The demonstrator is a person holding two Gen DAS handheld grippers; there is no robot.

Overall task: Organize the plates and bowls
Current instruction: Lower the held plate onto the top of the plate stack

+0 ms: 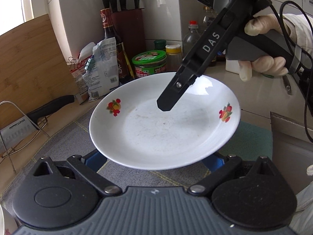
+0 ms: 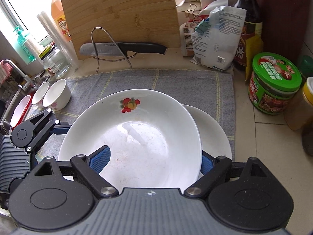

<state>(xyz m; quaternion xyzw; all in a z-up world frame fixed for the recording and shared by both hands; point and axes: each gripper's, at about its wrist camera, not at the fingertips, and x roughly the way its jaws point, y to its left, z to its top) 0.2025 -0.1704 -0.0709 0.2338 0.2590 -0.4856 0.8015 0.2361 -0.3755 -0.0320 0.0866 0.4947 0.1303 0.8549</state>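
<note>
Two grippers meet at one white plate (image 1: 156, 129) with fruit decals.

Left wrist view: the plate hangs tilted above a grey checked cloth (image 1: 64, 137), casting a shadow on it. The left gripper (image 1: 156, 159) has its blue pads spread wide, both tucked under the plate's near rim. Whether they press on the plate cannot be told. From the upper right, the right gripper (image 1: 172, 98) reaches down, held by a gloved hand (image 1: 264, 64). One black finger lies over the plate's inner slope; the other is hidden behind the far rim. Beyond that far rim, close by, stand a green-lidded jar (image 1: 149, 62), clipped packets (image 1: 101, 68), a dark sauce bottle and a knife block. A bamboo cutting board (image 1: 29, 58) and a cleaver in a wire rack (image 1: 35, 117) sit to the left.

Right wrist view: the right gripper's jaws stand about half open and clamp the plate's wall. The left pad rests on the inner face and the right pad sits behind the outer rim. The left gripper enters from the left, its fingertip hidden behind the plate's edge. A second plate (image 2: 213, 129) lies flat on the cloth, just beneath and to the right of the held one. Two small bowls (image 2: 56, 94) stand together at the cloth's left edge, near the sink. Bare cloth stretches ahead to the rack; tiled counter (image 2: 264, 146) lies open to the right before the jars.
</note>
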